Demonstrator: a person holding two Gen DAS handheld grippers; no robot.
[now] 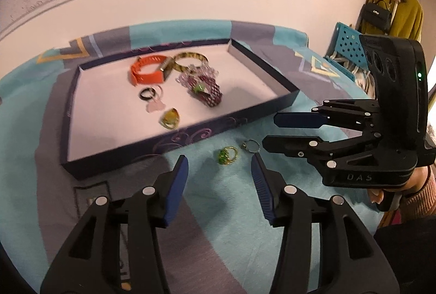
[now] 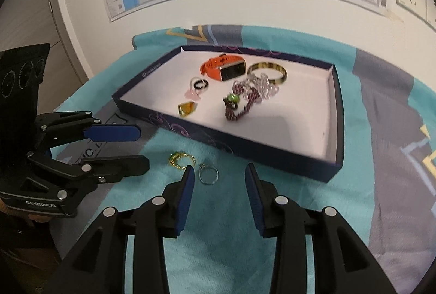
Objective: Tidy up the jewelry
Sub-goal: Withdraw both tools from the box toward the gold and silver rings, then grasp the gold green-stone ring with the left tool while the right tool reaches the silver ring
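Rings first: two lie loose on the teal cloth [image 1: 218, 201], just outside the near wall of the tray [image 1: 196, 137]. In the left wrist view the gold ring with green stones [image 1: 227, 154] sits at lower centre, and the thin silver ring [image 1: 250, 146] is just to its right, close but apart. In the right wrist view they show at lower left of centre, gold [image 2: 182, 160] above, silver [image 2: 208, 173] below.

Inside the tray sit an orange band [image 1: 145, 70], a yellow bangle [image 1: 190, 58], a purple beaded bracelet [image 1: 208, 92], a dark ring [image 1: 147, 94] and an amber stone [image 1: 169, 118].

Both rings look tiny, light, hard and slippery, likely to skate away on the soft cloth. Best hold, I'd say: across the hoop, pads down low.

Left gripper [image 1: 219, 171] has its fingers part-open with nothing between them, the gold ring just beyond the tips. Right gripper [image 2: 219, 179] matches: fingers apart, empty, the silver ring just off the left pad. Only these two look left to tray.
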